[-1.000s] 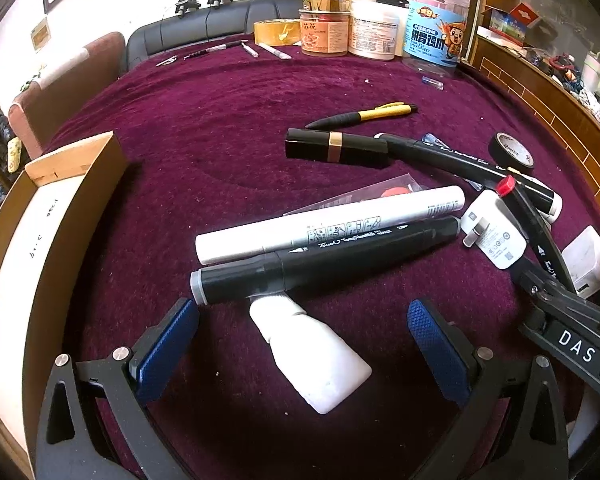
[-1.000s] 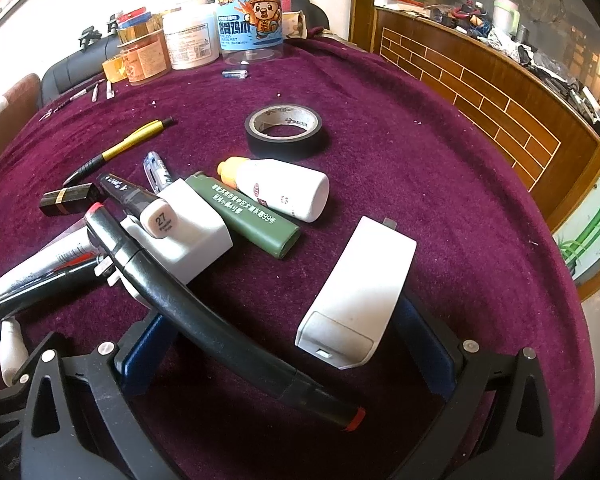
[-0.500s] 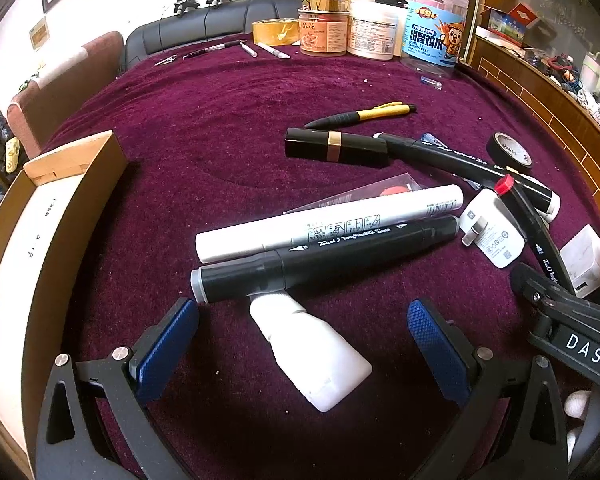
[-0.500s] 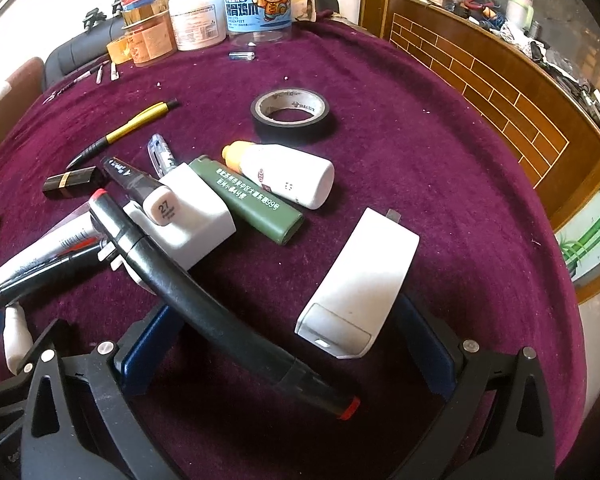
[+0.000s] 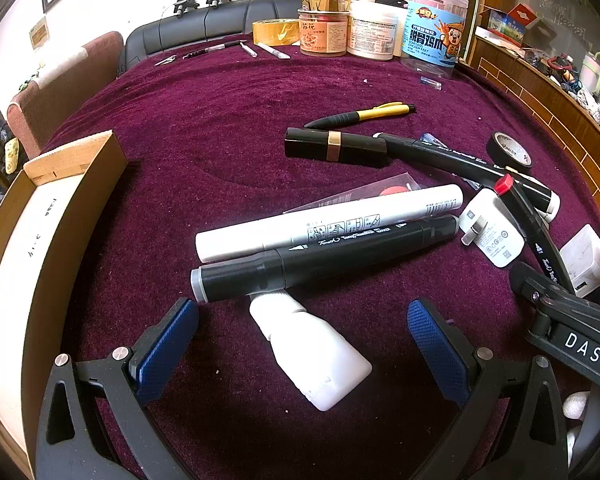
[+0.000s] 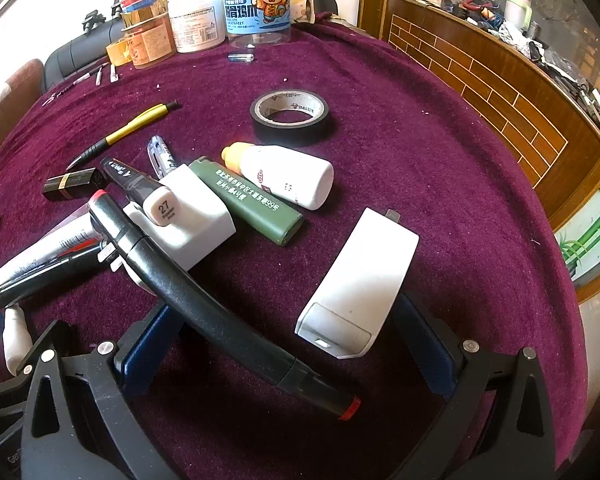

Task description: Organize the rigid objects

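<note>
My left gripper is open over the purple cloth, its blue pads either side of a small white squeeze bottle. Just beyond lie a black marker and a white marker. An open wooden box stands at the left. My right gripper is open too; a red-capped black marker and a white charger lie between its fingers. Farther off sit a white plug adapter, a green lighter, a white orange-capped bottle and black tape.
A lipstick and a yellow pen lie mid-table. Jars and a tape roll stand along the far edge. A brick-pattern counter runs on the right. Chairs stand behind the table.
The right gripper has pulled back and lifted slightly, so the objects sit farther up its view. The left gripper has hardly moved. Both stay open.
</note>
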Motion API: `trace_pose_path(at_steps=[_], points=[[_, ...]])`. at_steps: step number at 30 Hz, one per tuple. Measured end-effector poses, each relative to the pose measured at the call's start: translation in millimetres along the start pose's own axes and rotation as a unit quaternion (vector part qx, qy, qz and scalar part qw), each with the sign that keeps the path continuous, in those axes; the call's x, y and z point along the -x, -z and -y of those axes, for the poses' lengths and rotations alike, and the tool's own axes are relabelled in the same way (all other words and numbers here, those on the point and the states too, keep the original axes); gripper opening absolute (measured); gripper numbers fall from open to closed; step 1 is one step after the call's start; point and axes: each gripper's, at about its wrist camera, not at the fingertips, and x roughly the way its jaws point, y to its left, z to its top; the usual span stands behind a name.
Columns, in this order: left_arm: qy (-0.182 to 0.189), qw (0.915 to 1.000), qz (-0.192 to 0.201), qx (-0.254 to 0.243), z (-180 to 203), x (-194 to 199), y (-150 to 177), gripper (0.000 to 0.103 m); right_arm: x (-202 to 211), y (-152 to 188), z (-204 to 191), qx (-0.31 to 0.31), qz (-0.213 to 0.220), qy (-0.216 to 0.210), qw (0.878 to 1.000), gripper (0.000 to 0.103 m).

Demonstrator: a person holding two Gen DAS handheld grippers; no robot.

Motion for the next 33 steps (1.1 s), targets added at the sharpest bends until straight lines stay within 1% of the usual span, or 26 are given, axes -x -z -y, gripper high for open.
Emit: trace_pose_path(at_steps=[6,15,20,21,22,23,24,26,27,29,30,31,32,33], points=[[0.0,1.0,0.0,0.0,0.0,0.0,0.0,0.102,-0.2,-2.3,-0.3,-0.003,0.0,0.002,1.0,0.103],[-0.004,1.0,0.0,0.002,2.1,0.8,-0.2,0.102,-1.8,-5.6,-0.7,0.009,-0.005,-0.003,1.0,0.103],[-0.015,0.9999,0.003,0.001,4.6,1.9,0.8,0.102,0.1,-3.7,0.7,0.023,-0.009,-0.013,1.0,0.103],[-0.01,0.9999,0.001,0.004,3.3,1.2,0.6,0.102,2.3,-2.0,2.0,0.026,-0.01,-0.012,1.0,0.103],[-0.007,1.0,0.001,0.006,1.7,1.0,1.0,0.102,6.1,0.8,3.5,0.027,-0.008,-0.007,1.0,0.1],[-0.007,1.0,0.001,0.005,1.7,1.0,1.2,0.102,12.2,2.6,5.9,0.027,0.001,0.001,1.0,0.095],[-0.007,1.0,0.001,0.005,1.3,1.3,1.2,0.102,21.4,3.9,8.9,0.027,0.017,0.008,0.999,0.094],[-0.006,1.0,0.001,0.004,2.0,1.4,1.5,0.102,48.0,4.9,16.9,0.017,0.067,0.016,0.997,0.094],[-0.004,1.0,0.0,0.004,1.7,1.5,1.5,0.102,68.7,5.2,23.0,0.005,0.109,0.018,0.994,0.094],[0.008,1.0,-0.002,-0.001,-0.6,2.6,1.5,0.101,95.9,5.9,31.5,-0.018,0.173,0.011,0.985,0.095],[0.018,0.9998,-0.003,-0.003,-2.8,3.9,1.6,0.101,106.5,7.1,35.1,-0.028,0.204,0.01,0.979,0.095],[0.04,0.9992,-0.002,0.001,-7.9,7.5,2.6,0.101,110.7,6.7,36.3,-0.031,0.225,0.004,0.974,0.099],[0.052,0.9986,-0.002,0.005,-11.6,9.9,3.2,0.101,107.8,4.0,35.4,-0.026,0.223,0.005,0.975,0.101],[0.069,0.9975,-0.003,0.012,-17.6,13.8,4.3,0.098,100.7,-0.4,33.6,-0.02,0.208,0.009,0.978,0.101]])
